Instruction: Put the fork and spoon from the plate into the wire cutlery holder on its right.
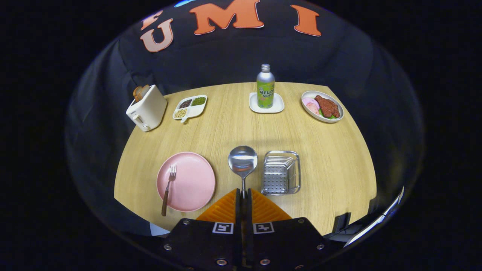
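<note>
Between the two fingers, low in the middle of the frame, the spoon point(243, 162) was gripped by its handle, and the gripper point(243, 195) was clenched tight on it, both fingers pressed against the thin stem. Its shiny bowl stood out just ahead of the fingertips, hanging over the wooden table point(226, 128) in the gap between plate and holder. Just right of the bowl sat the wire cutlery holder point(281, 173), a small metal basket with a perforated floor and a row of wire dividers along its far side. Left of the spoon lay the pink plate point(190, 184), and the fork point(168, 188) was on its left part, tines pointing away from the fingers, brown handle reaching over the near rim. Farther up the frame, at centre, a green soda bottle point(265, 86) stood upright on a white coaster point(266, 107). Upper right held an oval dish of food point(322, 106). Upper left showed a divided white tray of beans point(190, 106) and, beside it, a cream toaster point(147, 108) with bread poking out.
</note>
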